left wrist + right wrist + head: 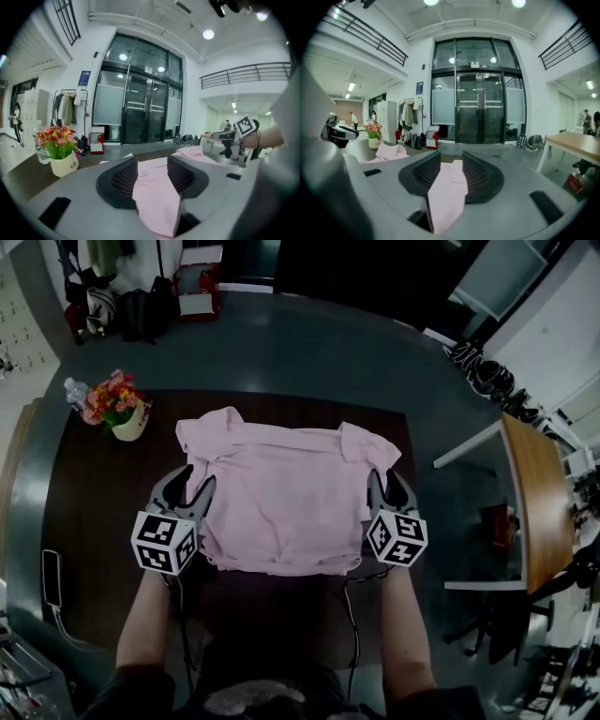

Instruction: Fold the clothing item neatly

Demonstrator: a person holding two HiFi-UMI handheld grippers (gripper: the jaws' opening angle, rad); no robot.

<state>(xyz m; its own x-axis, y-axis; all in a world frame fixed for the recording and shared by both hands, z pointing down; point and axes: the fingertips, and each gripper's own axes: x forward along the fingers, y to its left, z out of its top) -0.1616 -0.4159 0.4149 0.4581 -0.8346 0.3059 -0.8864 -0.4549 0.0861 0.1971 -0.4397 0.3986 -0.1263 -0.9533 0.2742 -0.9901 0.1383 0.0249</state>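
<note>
Left gripper [193, 482] and right gripper [388, 482] fingers, parted, straddle pink shirt [281, 502].

The shirt [281, 498] lay on the table [94, 512] between the left gripper [195, 480] and right gripper [385, 480]; flowers [114, 397] stood beyond the left gripper.

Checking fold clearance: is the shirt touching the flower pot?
Apart. Head view shows bare table between the pink shirt and the flower pot.
</note>
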